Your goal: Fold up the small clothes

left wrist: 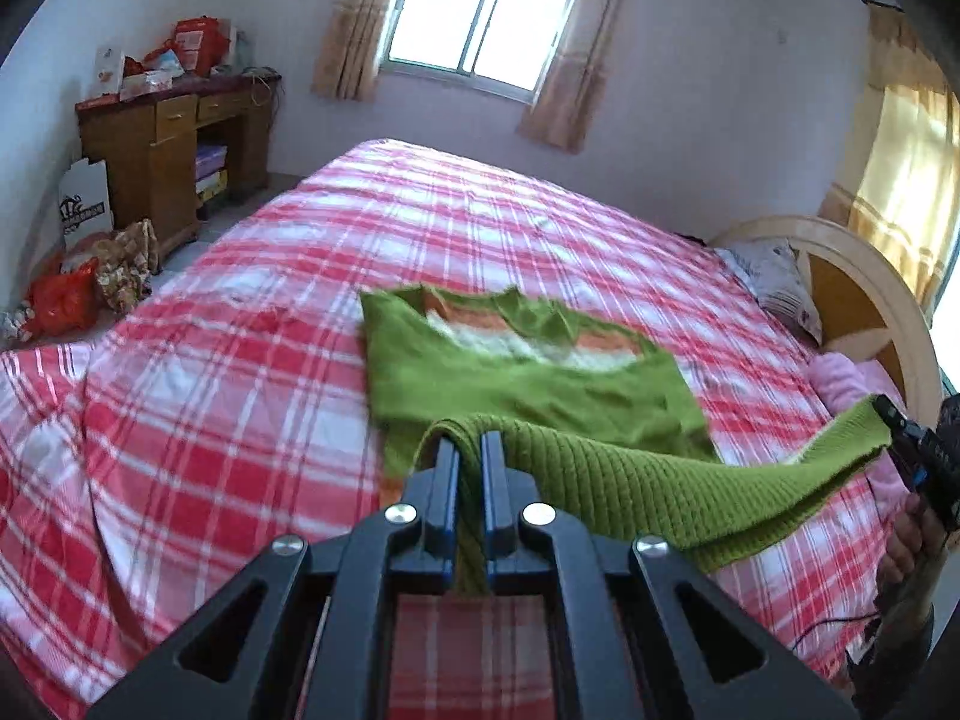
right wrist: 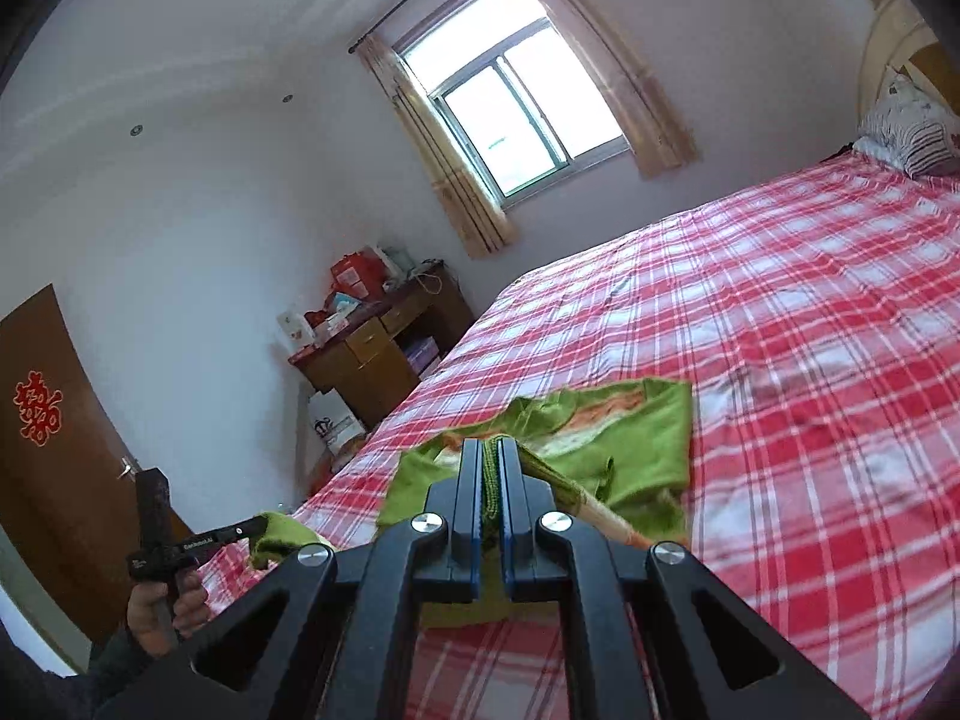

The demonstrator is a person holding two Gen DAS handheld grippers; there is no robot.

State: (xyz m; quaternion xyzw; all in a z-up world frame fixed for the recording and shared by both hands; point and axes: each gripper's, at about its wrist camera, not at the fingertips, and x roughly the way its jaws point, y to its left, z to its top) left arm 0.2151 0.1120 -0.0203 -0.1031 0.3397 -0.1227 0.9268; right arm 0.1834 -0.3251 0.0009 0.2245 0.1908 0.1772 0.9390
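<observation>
A small green knitted sweater (left wrist: 528, 372) with orange and white stripes lies on the red-and-white plaid bed (left wrist: 240, 360). Its ribbed hem (left wrist: 648, 480) is lifted off the bed and stretched between both grippers. My left gripper (left wrist: 470, 441) is shut on one end of the hem. At the right edge of the left wrist view, my right gripper (left wrist: 885, 411) pinches the other end. In the right wrist view my right gripper (right wrist: 495, 447) is shut on the green ribbed edge, with the sweater (right wrist: 636, 438) beyond it. My left gripper (right wrist: 258, 525) shows at lower left, clamped on the green fabric.
A wooden desk (left wrist: 174, 138) piled with boxes stands by the far wall, with bags (left wrist: 78, 294) on the floor beside it. A pillow (left wrist: 774, 282) and a round headboard (left wrist: 852, 276) are at the bed's right end. A brown door (right wrist: 48, 450) is at left. A window (left wrist: 480, 18) faces me.
</observation>
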